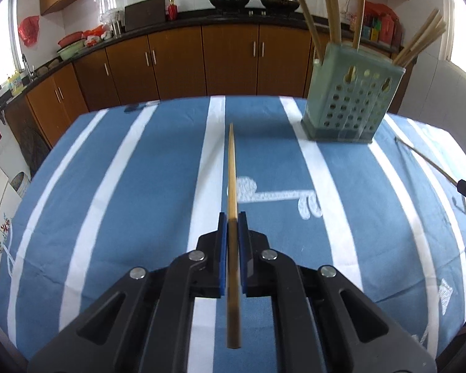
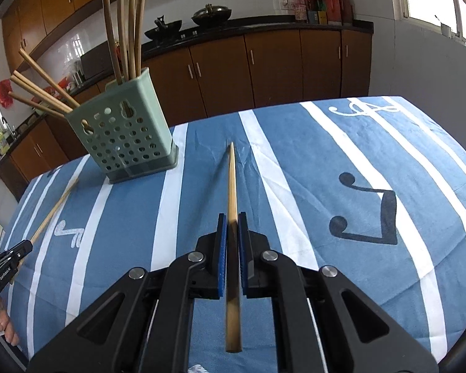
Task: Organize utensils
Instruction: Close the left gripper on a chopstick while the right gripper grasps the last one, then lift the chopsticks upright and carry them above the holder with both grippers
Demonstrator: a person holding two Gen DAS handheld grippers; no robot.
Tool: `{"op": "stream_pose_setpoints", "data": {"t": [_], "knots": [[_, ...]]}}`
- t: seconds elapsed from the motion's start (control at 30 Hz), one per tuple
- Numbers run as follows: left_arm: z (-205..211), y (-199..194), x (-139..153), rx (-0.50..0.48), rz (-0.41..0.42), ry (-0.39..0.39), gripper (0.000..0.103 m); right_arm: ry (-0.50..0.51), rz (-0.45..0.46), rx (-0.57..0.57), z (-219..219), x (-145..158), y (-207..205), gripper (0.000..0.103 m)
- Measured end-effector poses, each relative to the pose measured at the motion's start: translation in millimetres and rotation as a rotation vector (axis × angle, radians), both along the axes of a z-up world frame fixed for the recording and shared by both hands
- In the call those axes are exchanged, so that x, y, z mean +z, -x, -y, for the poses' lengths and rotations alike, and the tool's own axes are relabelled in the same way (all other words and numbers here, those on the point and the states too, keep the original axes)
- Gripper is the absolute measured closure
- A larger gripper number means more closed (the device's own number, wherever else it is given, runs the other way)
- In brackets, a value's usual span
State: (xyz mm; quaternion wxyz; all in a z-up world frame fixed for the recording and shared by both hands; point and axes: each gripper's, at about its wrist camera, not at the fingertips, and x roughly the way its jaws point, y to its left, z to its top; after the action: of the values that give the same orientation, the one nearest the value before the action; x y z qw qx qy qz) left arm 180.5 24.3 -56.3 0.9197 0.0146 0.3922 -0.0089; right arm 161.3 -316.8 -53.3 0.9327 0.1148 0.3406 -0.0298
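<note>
Nearest in each wrist view, a gripper is closed on a single wooden chopstick. The left gripper point(image 1: 233, 217) clamps its chopstick point(image 1: 232, 192) between blue pads, tip pointing far. The right gripper point(image 2: 232, 217) clamps a second chopstick point(image 2: 232, 186) likewise. Beneath both lies the blue-and-white striped tablecloth point(image 1: 158, 186), bare across its middle out to the far edge. Farther off stands the perforated green utensil holder point(image 1: 354, 99), upright near the far edge. It holds long wooden handles upright in one part and chopsticks leaning outward in another. Its inner dividers cannot be made out. The handles' tops are cut off by the frame. Beyond the table run brown cabinets point(image 1: 177, 62).
</note>
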Motion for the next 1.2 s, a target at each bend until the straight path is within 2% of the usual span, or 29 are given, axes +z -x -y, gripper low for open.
{"op": "stream_pose_setpoints", "data": {"t": [0.27,0.5,0.8,1.2], "knots": [[-2.6,7.6,57.1,0.007,0.148,0.039,0.095,-0.022,0.121,-0.012,7.3,39.9,9.3,0.095],[-3.0,14.0,95.9,-0.002,0.253,0.079,0.095,-0.025,0.186,-0.013,11.0,62.8,13.8,0.095],[-0.1,10.0,124.0,-0.038,0.288,0.131,0.095,-0.025,0.233,0.022,3.0,87.8,13.0,0.095],[37.8,5.6,195.6,-0.179,0.389,0.236,0.095,-0.132,0.408,0.147,-14.6,172.3,5.0,0.095]]}}
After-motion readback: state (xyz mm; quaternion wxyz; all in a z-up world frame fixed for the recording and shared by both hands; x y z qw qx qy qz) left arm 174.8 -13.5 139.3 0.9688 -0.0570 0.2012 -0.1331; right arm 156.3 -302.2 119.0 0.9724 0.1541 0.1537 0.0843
